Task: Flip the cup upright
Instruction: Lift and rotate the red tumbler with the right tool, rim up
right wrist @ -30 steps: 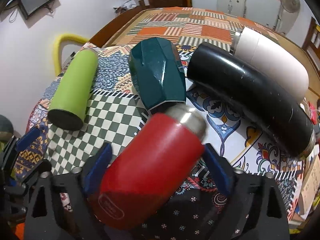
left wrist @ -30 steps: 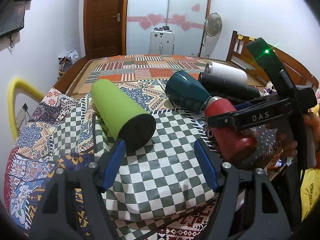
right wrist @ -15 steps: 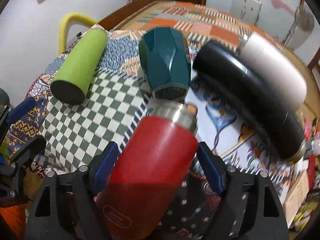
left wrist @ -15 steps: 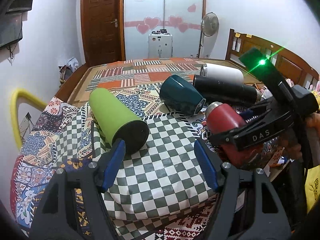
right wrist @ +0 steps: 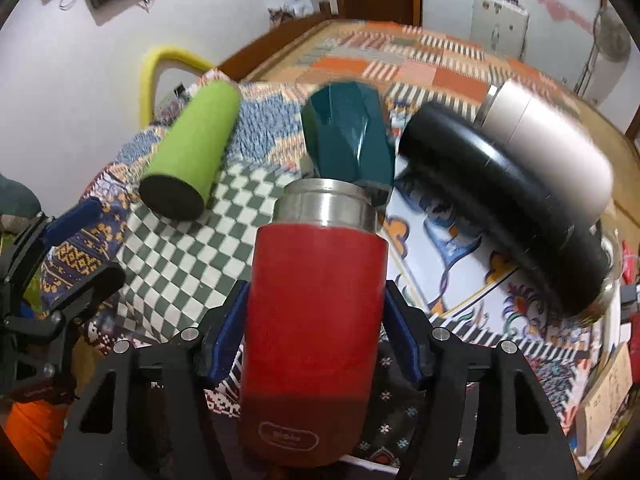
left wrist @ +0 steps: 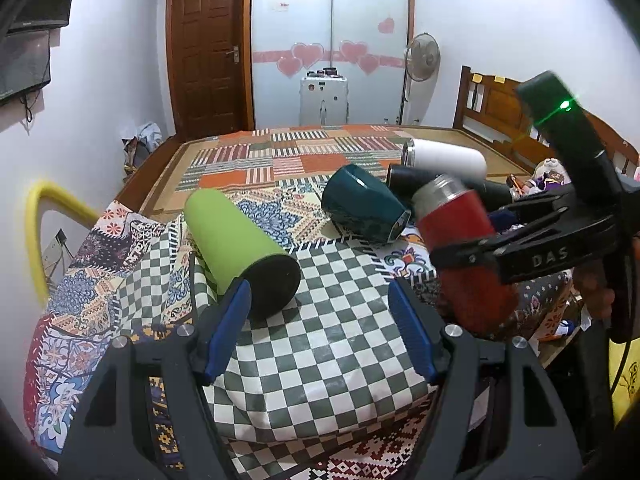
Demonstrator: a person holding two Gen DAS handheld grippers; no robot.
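Observation:
My right gripper (right wrist: 316, 332) is shut on a red cup with a steel rim (right wrist: 316, 320). The cup is tilted, its steel rim pointing up and away from me. In the left wrist view the red cup (left wrist: 460, 248) leans above the table's right side, clamped in the right gripper (left wrist: 468, 256). My left gripper (left wrist: 320, 332) is open and empty above the checkered cloth, just in front of the black base of a lime green cup (left wrist: 236, 240) that lies on its side.
A dark teal cup (right wrist: 348, 136), a black flask (right wrist: 508, 204) and a white flask (right wrist: 552, 144) lie on their sides behind the red cup. A checkered cloth (left wrist: 328, 340) covers the table's near part. A yellow chair back (left wrist: 36, 232) stands at the left.
My right gripper has lifted and turned the red cup from lying slanted toward standing, its steel rim rising. My left gripper has stayed open in place.

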